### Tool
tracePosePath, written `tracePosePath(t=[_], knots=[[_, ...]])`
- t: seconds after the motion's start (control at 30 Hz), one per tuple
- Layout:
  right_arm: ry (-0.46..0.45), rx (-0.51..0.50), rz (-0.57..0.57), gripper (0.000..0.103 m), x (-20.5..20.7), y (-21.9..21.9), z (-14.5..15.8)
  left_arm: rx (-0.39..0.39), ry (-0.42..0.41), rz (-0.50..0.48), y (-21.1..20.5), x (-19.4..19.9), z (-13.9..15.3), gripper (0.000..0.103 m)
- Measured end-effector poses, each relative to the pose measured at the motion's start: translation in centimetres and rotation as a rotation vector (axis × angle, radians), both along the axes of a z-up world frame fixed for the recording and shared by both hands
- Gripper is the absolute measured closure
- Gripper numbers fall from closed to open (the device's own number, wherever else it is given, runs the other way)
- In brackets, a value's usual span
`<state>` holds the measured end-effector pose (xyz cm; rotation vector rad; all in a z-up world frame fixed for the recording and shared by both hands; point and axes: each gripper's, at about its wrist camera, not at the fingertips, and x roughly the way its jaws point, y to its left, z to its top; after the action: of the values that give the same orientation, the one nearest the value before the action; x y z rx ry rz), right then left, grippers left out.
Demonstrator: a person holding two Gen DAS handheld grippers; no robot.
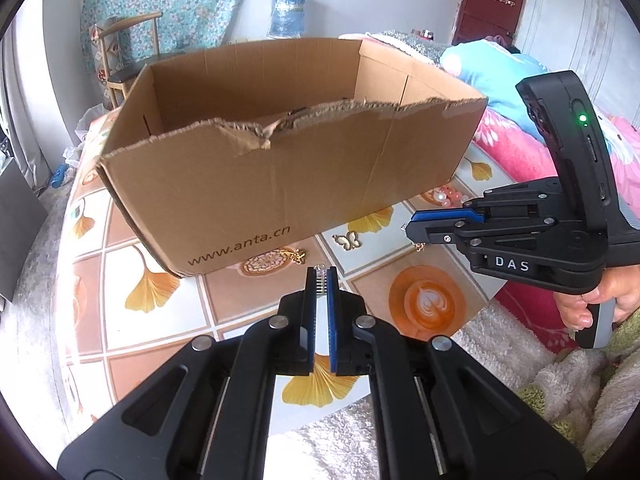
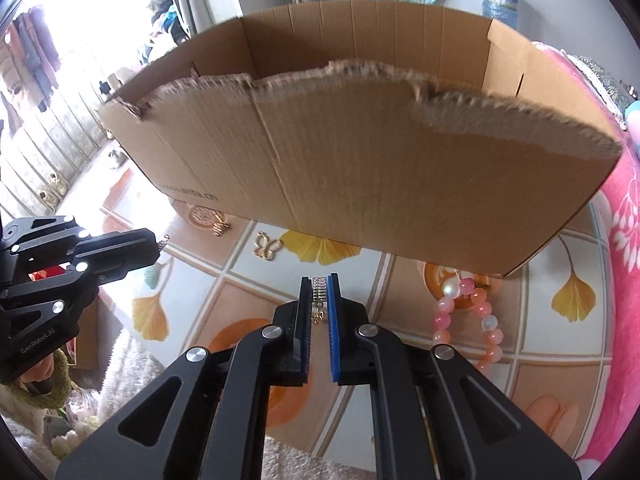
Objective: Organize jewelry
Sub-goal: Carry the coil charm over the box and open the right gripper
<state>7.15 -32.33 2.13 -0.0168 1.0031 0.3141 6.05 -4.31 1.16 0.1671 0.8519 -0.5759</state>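
My left gripper (image 1: 321,280) jaws clamp a rhinestone piece (image 1: 319,285); my right gripper (image 2: 320,292) jaws pinch another rhinestone strip (image 2: 319,289), before the cardboard box (image 1: 280,168) on the tabletop (image 1: 160,320).

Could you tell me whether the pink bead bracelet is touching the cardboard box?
Cannot tell. In the right wrist view the pink bead bracelet runs right up to the bottom edge of the cardboard box; no gap shows, but contact isn't plain either.

One box (image 1: 280,168), two grippers, five jewelry pieces
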Motion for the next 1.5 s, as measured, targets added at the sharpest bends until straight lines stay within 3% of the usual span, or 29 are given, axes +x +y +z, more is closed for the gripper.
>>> tracePosePath(t=[0.17, 0.33, 0.47, 0.6, 0.7, 0.83, 0.93, 1.07, 1.23, 1.3, 1.5], knots=[[-0.056, 0.045, 0.017, 0.095, -1.7, -0.4, 2.9, -0.026, -0.043, 0.008, 0.5, -1.0, 2.2, 0.099], [-0.156, 0.127, 0.061, 0.095, -3.2, -0.9, 8.2, -0.08, -0.113, 0.002, 1.3, -1.8, 6.2, 0.099], [-0.252, 0.179, 0.121, 0.095, -2.3, -0.8, 12.6, -0.116, -0.185, -0.011, 1.7, -1.4, 9.7, 0.099], [-0.274, 0.212, 0.157, 0.095, 0.7, -1.3, 14.6, -0.121, -0.224, -0.016, 1.4, 1.1, 12.0, 0.099], [-0.209, 0.227, 0.164, 0.095, 4.8, -2.0, 14.1, -0.127, -0.182, -0.015, 1.1, 4.3, 12.0, 0.099], [-0.051, 0.239, 0.134, 0.095, 9.9, -3.0, 11.5, -0.13, -0.038, -0.008, 0.8, 9.2, 10.0, 0.099], [0.039, 0.188, 0.109, 0.095, 13.0, -3.3, 9.0, -0.122, 0.088, -0.005, 0.2, 12.8, 7.8, 0.099], [0.085, 0.111, 0.104, 0.095, 15.2, -3.0, 6.9, -0.097, 0.228, -0.003, -0.6, 16.0, 5.0, 0.099], [0.119, 0.073, 0.091, 0.095, 16.7, -2.8, 5.7, -0.066, 0.316, 0.014, -1.2, 17.8, 3.0, 0.097], [0.139, 0.08, 0.078, 0.094, 17.1, -3.0, 5.5, -0.07, 0.34, 0.028, -1.2, 17.9, 2.7, 0.081], [0.095, 0.068, 0.07, 0.092, 16.8, -3.3, 6.3, -0.085, 0.308, 0.05, -0.9, 17.7, 2.9, 0.069]])
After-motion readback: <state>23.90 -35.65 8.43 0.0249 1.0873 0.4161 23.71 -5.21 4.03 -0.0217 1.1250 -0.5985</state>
